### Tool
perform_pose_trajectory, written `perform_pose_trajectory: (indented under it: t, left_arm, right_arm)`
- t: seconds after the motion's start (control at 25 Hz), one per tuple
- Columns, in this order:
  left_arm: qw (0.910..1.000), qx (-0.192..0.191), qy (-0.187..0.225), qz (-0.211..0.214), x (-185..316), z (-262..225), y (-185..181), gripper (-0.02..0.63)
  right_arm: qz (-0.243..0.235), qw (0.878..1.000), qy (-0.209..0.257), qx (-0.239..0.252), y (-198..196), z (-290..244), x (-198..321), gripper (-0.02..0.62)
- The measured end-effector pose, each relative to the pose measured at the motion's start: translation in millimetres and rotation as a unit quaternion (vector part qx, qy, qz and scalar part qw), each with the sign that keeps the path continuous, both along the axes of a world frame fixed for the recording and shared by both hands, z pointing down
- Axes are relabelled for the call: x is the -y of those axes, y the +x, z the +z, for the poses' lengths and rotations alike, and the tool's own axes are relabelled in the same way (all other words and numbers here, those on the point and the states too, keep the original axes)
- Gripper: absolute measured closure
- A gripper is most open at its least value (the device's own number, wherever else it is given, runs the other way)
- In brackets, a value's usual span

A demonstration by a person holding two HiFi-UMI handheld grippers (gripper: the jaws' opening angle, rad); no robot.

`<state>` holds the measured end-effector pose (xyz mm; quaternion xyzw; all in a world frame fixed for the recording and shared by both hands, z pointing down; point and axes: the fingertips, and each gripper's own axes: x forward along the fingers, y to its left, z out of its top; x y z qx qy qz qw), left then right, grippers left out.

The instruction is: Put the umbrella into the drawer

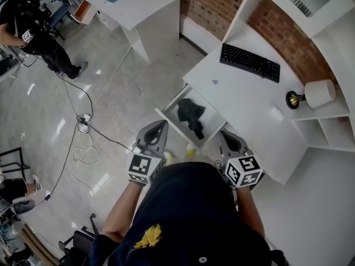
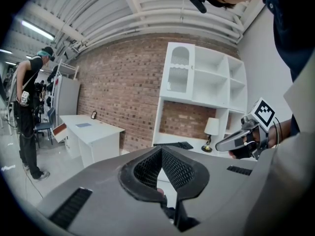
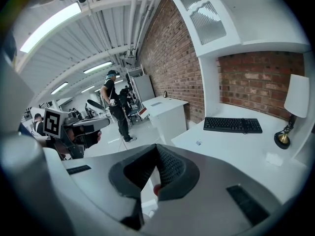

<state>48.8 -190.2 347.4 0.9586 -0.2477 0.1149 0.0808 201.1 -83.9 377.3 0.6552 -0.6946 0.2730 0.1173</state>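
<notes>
**With both claws closed, the umbrella lies in the open drawer**

Where the head view looks steeply down, the drawer stands pulled out from the near left edge of the white desk. The dark umbrella lies folded inside it, toward its left half. The left gripper hangs just near the drawer's left corner and the right gripper near its right corner. Both are over the floor, apart from the umbrella, with their jaws drawn to a point. On the desk a black keyboard lies at the far side, and a lamp with a brass foot lies tipped on a shelf to the right. A second white desk stands far left, a person in dark clothes beyond it, and cables trail over the floor.

In the left gripper view, the left gripper has its meshed pads pressed together with nothing between them. The right gripper shows at the right, in front of the white shelf unit.

In the right gripper view, the right gripper is likewise closed and empty. The left gripper shows at the left, the keyboard and lamp far right on the desk.
</notes>
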Motion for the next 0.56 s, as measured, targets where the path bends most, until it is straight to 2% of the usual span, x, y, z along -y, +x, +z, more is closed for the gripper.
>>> perform_pose_trajectory:
  t: [0.56]
  left_arm:
    - [0.9999,0.002,-0.006,0.013,-3.8,2.4,7.2,0.589]
  right_arm:
    - [0.005,1.000,-0.020,-0.020,8.3,6.4,0.0,0.594]
